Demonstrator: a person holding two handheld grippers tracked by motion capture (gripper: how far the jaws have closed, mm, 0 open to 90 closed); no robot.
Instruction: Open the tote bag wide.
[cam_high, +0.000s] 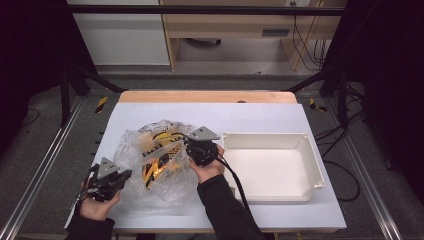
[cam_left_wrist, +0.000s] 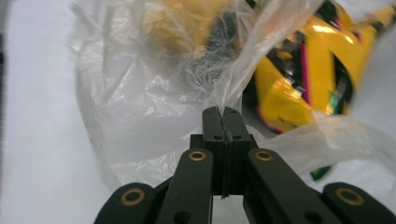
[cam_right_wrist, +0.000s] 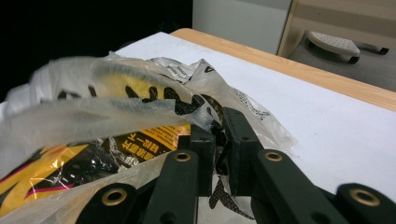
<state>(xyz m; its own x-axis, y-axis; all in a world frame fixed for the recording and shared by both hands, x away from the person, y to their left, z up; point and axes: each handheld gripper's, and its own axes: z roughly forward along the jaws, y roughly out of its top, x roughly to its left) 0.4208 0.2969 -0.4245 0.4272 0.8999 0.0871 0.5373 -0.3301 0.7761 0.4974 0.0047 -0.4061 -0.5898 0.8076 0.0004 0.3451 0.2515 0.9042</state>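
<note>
You work at a white tabletop, a gripper in each hand, both set on a crumpled clear plastic bag lying left of centre with yellow-and-black snack packets inside it. Your left gripper sits at the bag's near left edge, and the left gripper view shows its fingers pressed together on a twisted strand of the bag's film, which rises from between their tips; a yellow packet with black and pink stripes lies just beyond, inside the plastic. Your right gripper rests at the bag's right side, close to the white tray that stands on the right half of the tabletop. In the right gripper view its fingers stand slightly apart with a fold of the printed film caught between them; whether they press on it you cannot tell from here. A stretched band of plastic runs across the bag between the two grippers.
</note>
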